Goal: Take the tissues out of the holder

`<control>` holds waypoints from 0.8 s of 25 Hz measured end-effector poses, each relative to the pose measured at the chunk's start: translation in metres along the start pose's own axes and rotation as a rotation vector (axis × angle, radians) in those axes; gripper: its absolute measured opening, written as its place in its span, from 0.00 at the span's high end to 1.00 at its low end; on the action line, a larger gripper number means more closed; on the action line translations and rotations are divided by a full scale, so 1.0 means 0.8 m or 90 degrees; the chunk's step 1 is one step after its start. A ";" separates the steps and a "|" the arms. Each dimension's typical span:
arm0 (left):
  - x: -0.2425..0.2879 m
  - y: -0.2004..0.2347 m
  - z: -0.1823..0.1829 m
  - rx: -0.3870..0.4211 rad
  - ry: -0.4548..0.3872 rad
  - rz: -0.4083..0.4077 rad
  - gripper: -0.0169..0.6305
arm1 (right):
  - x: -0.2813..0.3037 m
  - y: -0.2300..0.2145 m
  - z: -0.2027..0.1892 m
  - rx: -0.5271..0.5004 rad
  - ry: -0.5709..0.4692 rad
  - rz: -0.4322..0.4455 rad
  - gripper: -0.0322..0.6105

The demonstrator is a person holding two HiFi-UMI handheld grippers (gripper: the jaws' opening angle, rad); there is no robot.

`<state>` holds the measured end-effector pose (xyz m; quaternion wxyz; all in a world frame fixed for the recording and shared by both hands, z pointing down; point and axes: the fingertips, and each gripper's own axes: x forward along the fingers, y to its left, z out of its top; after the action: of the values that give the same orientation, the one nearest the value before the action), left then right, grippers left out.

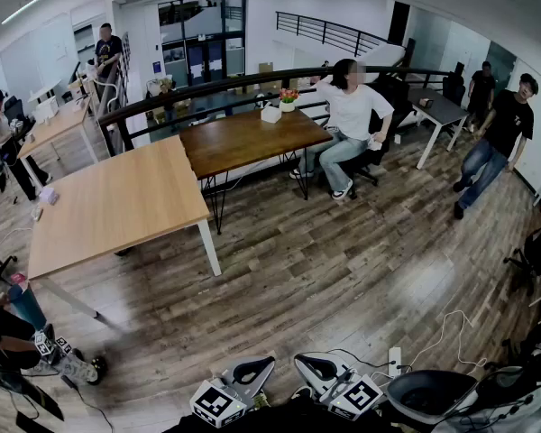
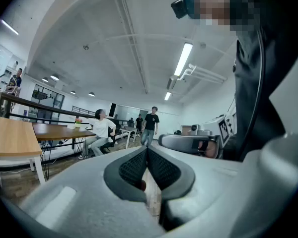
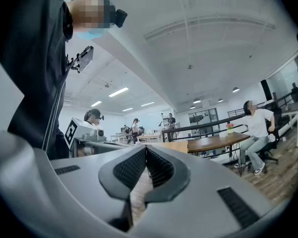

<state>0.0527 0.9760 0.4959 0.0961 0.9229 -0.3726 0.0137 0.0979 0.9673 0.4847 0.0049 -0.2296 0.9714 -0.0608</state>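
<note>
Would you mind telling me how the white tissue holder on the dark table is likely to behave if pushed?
The white tissue holder looks small and boxy, so it would probably slide rather than roll. The dark table seems smooth, so it may skid easily. Too distant to judge weight.

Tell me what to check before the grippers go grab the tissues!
1. Left gripper empty: ok. Its jaws are together with nothing between them.
2. Right gripper empty: ok. Its jaws are together too, with nothing between them.
3. Jaws open, ready to grab: not ok. Both are shut.
4. Tissue holder found: cannot tell. A white box on the dark table might be it, but it is too small to be sure.
5. Grippers close to that box: not ok. Both are held low by the person's body, with a wide stretch of wooden floor before the table.
</note>
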 end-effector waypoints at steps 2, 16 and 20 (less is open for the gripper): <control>0.000 0.003 0.003 0.005 -0.004 0.000 0.96 | 0.004 0.001 0.004 -0.002 0.002 0.002 0.94; -0.019 0.022 0.006 -0.007 -0.022 0.010 0.96 | 0.028 0.014 0.005 -0.008 0.012 0.013 0.94; -0.024 0.026 0.009 -0.008 -0.027 0.010 0.96 | 0.034 0.015 0.008 -0.009 0.012 0.015 0.94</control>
<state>0.0241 0.9736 0.4904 0.0942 0.9195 -0.3817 -0.0074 0.0683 0.9652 0.4773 -0.0050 -0.2173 0.9745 -0.0563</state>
